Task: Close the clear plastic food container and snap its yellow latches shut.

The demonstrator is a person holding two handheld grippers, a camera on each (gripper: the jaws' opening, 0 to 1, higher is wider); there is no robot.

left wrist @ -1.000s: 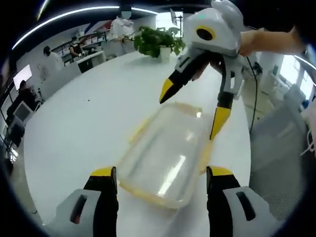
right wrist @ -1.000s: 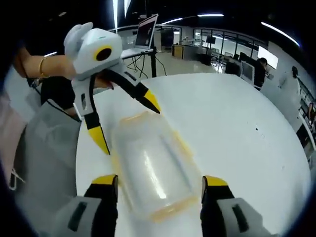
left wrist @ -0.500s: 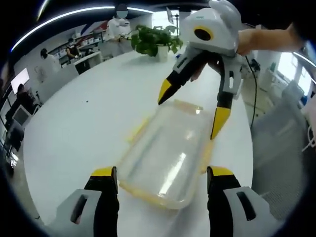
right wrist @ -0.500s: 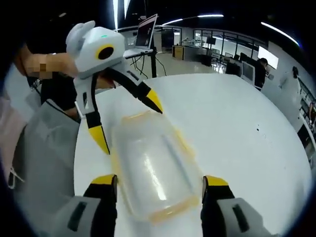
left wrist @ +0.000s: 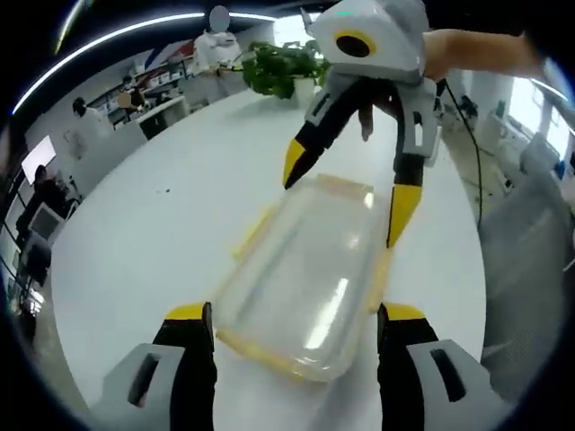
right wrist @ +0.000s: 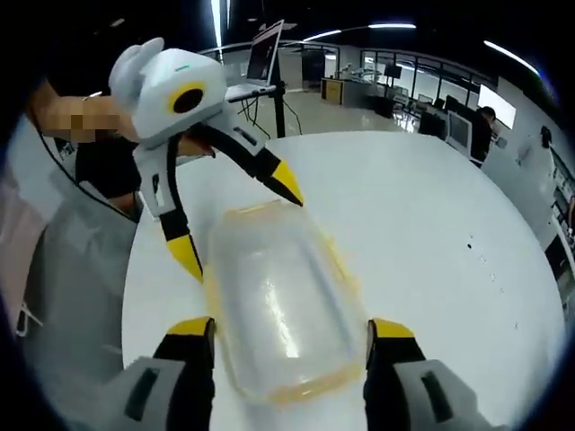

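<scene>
A clear plastic food container (left wrist: 305, 269) with a lid on top and yellow latches (left wrist: 252, 235) along its sides lies lengthwise on the white table (left wrist: 162, 224). My left gripper (left wrist: 289, 325) is open, its jaws standing either side of the container's near end. From the far end my right gripper (left wrist: 346, 197) hangs open over the box, its yellow tips spread above the far corners. In the right gripper view the same container (right wrist: 274, 301) lies between my right gripper's (right wrist: 286, 334) open jaws, and my left gripper (right wrist: 243, 224) straddles the far end. Nothing is gripped.
The round white table (right wrist: 431, 233) runs out to an edge on the person's side. A potted plant (left wrist: 278, 72) stands at the table's far end. A laptop on a stand (right wrist: 260, 63) is behind. People and desks fill the room's background.
Both views have shifted slightly as the hands moved. The right gripper has come a little lower and closer over the container's far end. The container has stayed in place.
</scene>
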